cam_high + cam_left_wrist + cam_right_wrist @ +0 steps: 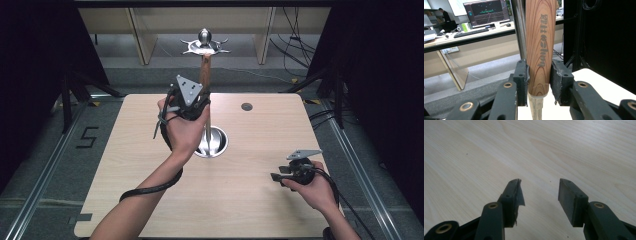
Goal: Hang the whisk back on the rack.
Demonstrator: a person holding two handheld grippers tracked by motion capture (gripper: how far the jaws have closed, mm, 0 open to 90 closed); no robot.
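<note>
A wooden handle (205, 75) with dark lettering hangs upright beside the metal pole of a rack (208, 131), under the hooks at the rack's top (205, 46). My left gripper (199, 109) is raised over the table's middle and shut on the handle. In the left gripper view both pads (522, 75) press the handle (540, 37) near its lower end, where a metal neck (535, 108) leaves the wood. My right gripper (276, 176) is held low over the table at the right, pointing left. Its jaws (540, 192) stand open over bare wood with nothing between them.
The rack's round metal base (218, 145) sits in the middle of the light wooden table (250, 210). A small dark round cap (246, 106) lies at the back right. Black frames and cables stand on both sides of the table, and a desk with a monitor (486, 12) lies beyond.
</note>
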